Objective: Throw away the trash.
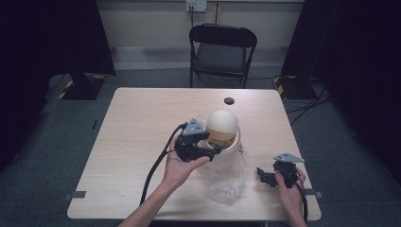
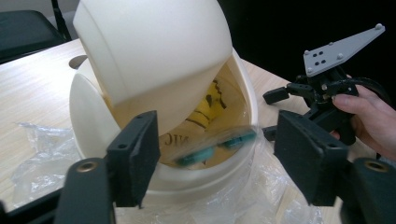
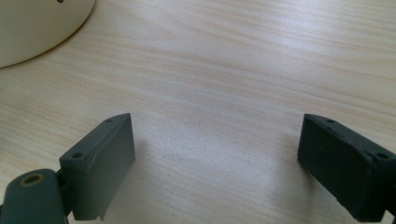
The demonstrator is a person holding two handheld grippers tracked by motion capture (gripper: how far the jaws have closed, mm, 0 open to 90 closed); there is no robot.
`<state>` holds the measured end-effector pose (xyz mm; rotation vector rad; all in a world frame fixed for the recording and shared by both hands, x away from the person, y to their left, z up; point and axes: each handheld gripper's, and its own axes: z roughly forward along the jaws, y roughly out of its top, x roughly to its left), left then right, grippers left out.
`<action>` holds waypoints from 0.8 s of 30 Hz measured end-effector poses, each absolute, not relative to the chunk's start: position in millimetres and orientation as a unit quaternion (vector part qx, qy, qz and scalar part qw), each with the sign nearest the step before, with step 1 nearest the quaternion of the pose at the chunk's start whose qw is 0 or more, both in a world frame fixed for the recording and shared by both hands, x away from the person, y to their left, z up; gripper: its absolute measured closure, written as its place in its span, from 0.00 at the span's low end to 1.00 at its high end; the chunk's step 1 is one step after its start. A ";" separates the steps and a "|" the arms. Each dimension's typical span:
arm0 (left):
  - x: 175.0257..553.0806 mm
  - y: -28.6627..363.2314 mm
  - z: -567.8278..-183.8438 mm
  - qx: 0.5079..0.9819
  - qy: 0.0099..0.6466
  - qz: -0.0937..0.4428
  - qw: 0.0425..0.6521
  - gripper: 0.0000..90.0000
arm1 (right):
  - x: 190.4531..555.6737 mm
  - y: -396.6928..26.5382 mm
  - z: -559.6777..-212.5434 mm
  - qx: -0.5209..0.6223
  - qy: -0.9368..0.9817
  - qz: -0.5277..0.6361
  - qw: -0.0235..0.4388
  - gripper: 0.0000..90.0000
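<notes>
The left hand-held gripper [image 2: 212, 161] sits closest to the lens in its own view, jaws spread and nothing pressed between the pads; a small blurred packet [image 2: 217, 147] with teal marks shows in the gap between them, at the mouth of the bin [image 2: 196, 184], and I cannot tell whether anything holds it. The bin is a cream plastic tub with a domed swing lid [image 2: 149, 51], tipped so that yellow printed wrappers show inside. It stands on the desk [image 1: 142, 123] just right of the left hand-held gripper, with a crumpled clear plastic bag [image 1: 224, 177] spread on the near side of it and partly under it.

The bin looks light, stiff and smooth, so it would likely slide or tip if pushed at the dome; the rim wall is the firmer place to grip. The lid pivots freely and gives no steady hold. The packet seems thin, soft and slippery, best pinched flat across its middle. The bag is limp and would bunch rather than lift cleanly.

The right hand-held gripper [image 3: 217, 163] rests low over bare desk, well to the right of the bin, jaws wide apart and empty. A folding chair [image 1: 222, 52] stands beyond the bin, past the desk's far edge.
</notes>
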<state>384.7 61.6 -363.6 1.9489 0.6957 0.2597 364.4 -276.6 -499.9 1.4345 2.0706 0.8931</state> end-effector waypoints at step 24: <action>379.8 131.5 -353.4 0.767 0.320 0.118 0.544 0.17 | 364.9 -277.1 -499.9 0.520 0.755 0.325 0.231 0.11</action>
